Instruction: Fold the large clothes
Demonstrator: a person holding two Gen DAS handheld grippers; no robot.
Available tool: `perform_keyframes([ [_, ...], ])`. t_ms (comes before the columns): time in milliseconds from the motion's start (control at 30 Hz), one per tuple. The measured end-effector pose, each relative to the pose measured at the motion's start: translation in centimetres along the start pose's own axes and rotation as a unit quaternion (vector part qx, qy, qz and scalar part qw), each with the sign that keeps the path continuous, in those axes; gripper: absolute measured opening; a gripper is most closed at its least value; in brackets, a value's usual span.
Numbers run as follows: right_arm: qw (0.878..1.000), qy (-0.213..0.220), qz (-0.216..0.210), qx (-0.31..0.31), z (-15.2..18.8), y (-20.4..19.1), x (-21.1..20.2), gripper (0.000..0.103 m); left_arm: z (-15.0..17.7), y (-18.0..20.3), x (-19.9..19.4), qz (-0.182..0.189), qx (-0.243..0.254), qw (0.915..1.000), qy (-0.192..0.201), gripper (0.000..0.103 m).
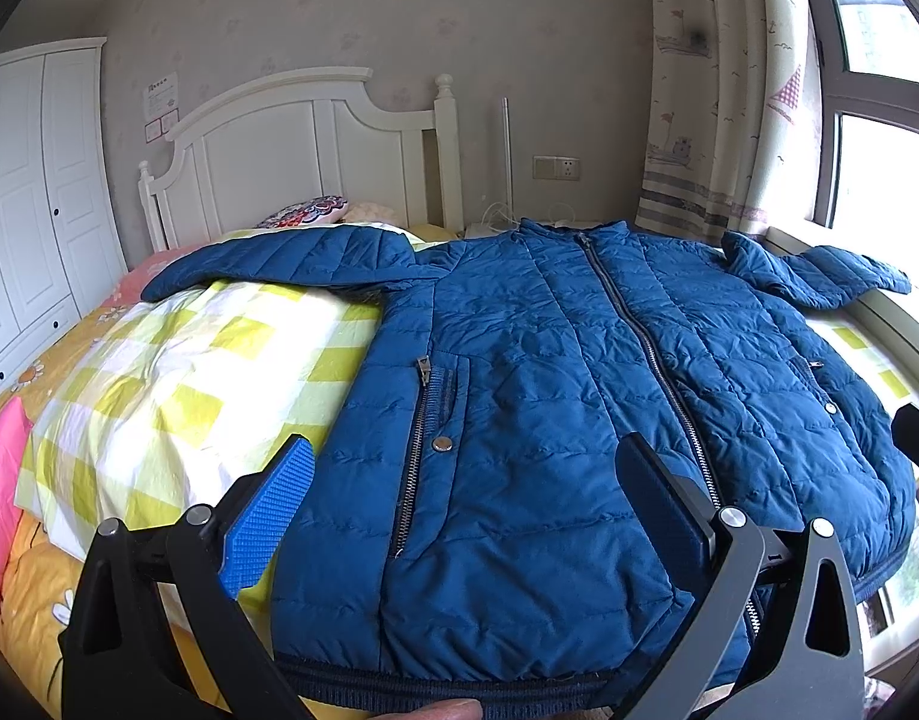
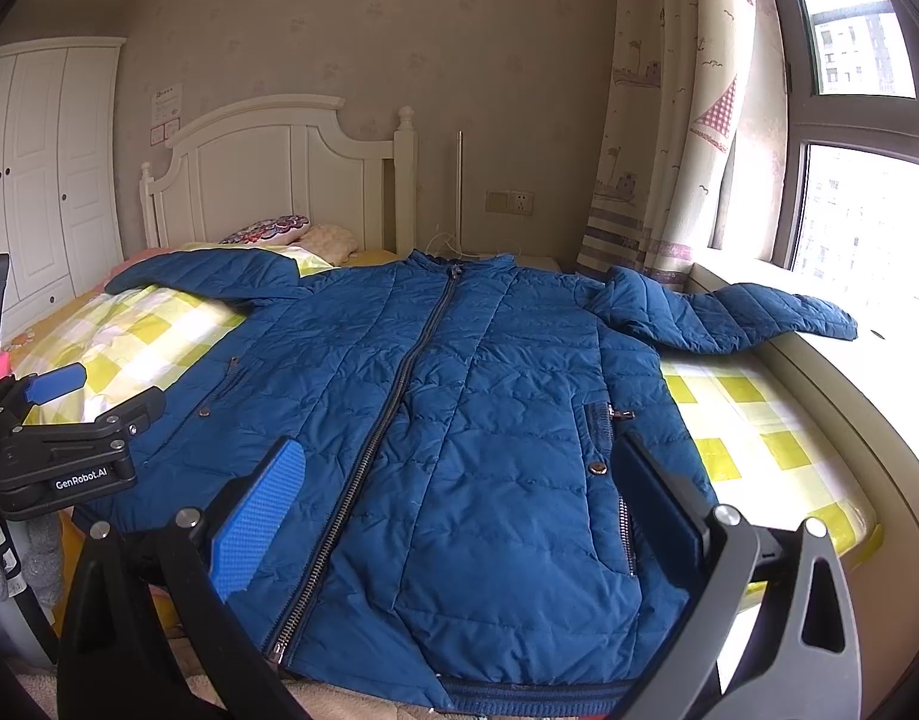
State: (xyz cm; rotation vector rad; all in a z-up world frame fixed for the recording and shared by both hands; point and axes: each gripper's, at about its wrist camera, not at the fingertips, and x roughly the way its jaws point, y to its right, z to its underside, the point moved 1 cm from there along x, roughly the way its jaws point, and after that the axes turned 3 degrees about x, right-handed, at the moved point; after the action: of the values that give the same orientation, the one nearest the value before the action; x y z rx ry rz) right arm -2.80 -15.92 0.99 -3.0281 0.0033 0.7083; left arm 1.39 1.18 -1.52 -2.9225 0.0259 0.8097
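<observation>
1. A blue jacket (image 1: 579,372) lies flat and face up on the bed (image 1: 177,360), zipped shut, with its hem nearest both grippers and its collar at the far end.
2. The left gripper (image 1: 465,474) hangs just above the hem half on its own side, jaws spread wide and holding nothing. A pocket zip (image 1: 414,450) with a snap button shows between its fingers.
3. The main zip (image 1: 645,348) runs away from the left gripper just inside its right finger.
4. The right gripper (image 2: 459,480) hovers over the other half of the hem, also spread wide and empty. The main zip sits just inside its left finger, and the second pocket (image 2: 609,450) just inside its right finger.
5. Seen from the right wrist, the left gripper shows off to the left, low over the jacket's edge, its blue pad raised.
6. One sleeve (image 1: 267,258) stretches out far ahead and to the left of the left gripper, across a yellow checked quilt (image 1: 159,396).
7. The other sleeve (image 2: 729,312) reaches far ahead and to the right of the right gripper, its cuff resting on the sill (image 2: 849,372) under the window (image 2: 867,222).
8. Beyond the collar stand a white headboard (image 1: 297,150) with a patterned pillow (image 1: 306,210) at its foot, and a curtain (image 1: 711,90) to the right.
9. A white wardrobe (image 1: 33,192) fills the far left.
</observation>
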Motion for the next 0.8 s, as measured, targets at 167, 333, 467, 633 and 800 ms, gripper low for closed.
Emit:
perform_keyframes([
  [167,1.0,-0.001,0.001,-0.001,0.09,-0.01,0.03,0.101,-0.01,0.03,0.0,0.0,0.0,1.0,-0.002,0.099],
  [333,1.0,-0.002,0.003,0.002,0.13,0.09,0.04,0.101,0.06,0.05,-0.02,-0.001,0.001,1.0,-0.002,0.099],
  [467,1.0,-0.001,0.003,0.003,0.25,0.13,-0.23,0.101,0.07,0.14,-0.04,-0.001,0.001,1.0,-0.003,0.099],
  [633,1.0,-0.002,0.003,0.003,0.18,0.2,-0.14,0.101,0.18,0.18,-0.03,-0.001,0.001,1.0,-0.004,0.099],
  [800,1.0,-0.001,0.003,0.003,0.17,0.2,-0.14,0.101,0.31,0.18,-0.06,-0.001,0.001,1.0,-0.005,0.099],
])
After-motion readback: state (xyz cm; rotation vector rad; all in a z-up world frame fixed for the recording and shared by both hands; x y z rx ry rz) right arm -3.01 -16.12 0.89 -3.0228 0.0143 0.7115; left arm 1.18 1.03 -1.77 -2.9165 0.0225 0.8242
